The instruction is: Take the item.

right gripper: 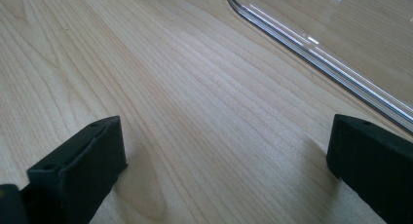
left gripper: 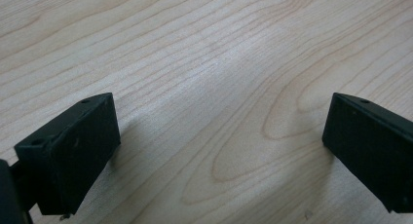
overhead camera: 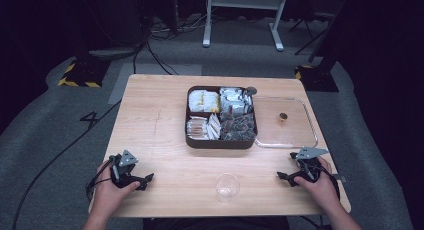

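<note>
Wooden table (overhead camera: 165, 140) | high view — glass (overhead camera: 227, 186) | right gripper view — clear lid (right gripper: 341, 63) edge

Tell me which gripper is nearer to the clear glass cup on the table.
Right. The right gripper is a little nearer to the glass cup, on its right side. The left gripper is farther away on its left. Neither touches it.

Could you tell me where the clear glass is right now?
In the high view, the clear glass stands at the table's near edge, between both grippers, below the brown tray.
</note>
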The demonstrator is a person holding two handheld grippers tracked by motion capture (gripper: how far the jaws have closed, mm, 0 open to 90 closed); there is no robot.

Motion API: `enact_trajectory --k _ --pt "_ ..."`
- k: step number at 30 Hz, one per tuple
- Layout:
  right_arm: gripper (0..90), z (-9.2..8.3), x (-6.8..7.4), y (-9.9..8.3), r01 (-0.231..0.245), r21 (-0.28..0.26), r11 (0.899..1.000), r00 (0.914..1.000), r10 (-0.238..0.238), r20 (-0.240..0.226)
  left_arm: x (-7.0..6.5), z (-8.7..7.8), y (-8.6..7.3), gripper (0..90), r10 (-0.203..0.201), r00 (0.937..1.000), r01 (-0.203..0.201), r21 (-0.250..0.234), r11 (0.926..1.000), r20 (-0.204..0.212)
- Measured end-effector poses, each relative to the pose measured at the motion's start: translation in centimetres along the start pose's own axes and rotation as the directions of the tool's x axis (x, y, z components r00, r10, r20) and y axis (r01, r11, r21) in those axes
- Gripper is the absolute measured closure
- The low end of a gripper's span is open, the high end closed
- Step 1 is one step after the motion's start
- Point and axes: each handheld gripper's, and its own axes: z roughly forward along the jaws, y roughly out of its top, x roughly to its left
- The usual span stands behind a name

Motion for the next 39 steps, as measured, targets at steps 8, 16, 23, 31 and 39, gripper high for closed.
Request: enact_trajectory --k 8,16,23,31,39 --pt "1.4 -0.1 0.1 0.0 -0.004 -0.002 1.000 1.0000 0.004 0.006 0.0 -0.2 0.0 4.7 -0.012 0.9999 0.012 -0.004 0.9999 -0.008" --pt "1.5 -0.1 0.1 -0.1 -0.007 -0.001 1.000 1.0000 0.007 0.007 -0.2 -1.5 0.4 19.3 -0.012 0.9999 0.012 0.014 0.9998 -0.009" --pt "1.5 -0.1 0.1 -0.1 -0.007 -0.002 1.000 1.0000 0.007 0.006 -0.4 -3.2 1.0 20.3 -0.027 0.9996 0.027 -0.010 0.9996 0.005" --pt "1.6 -0.1 0.2 -0.1 -0.007 -0.002 1.000 0.9999 0.007 0.008 -0.9 -5.6 1.8 25.2 -0.013 0.9999 0.013 -0.001 0.9999 -0.010" --pt "1.5 -0.1 0.2 -0.1 -0.007 -0.002 1.000 0.9999 0.007 0.008 -2.3 -7.8 3.6 27.0 -0.029 0.9995 0.028 -0.084 0.9961 -0.010"
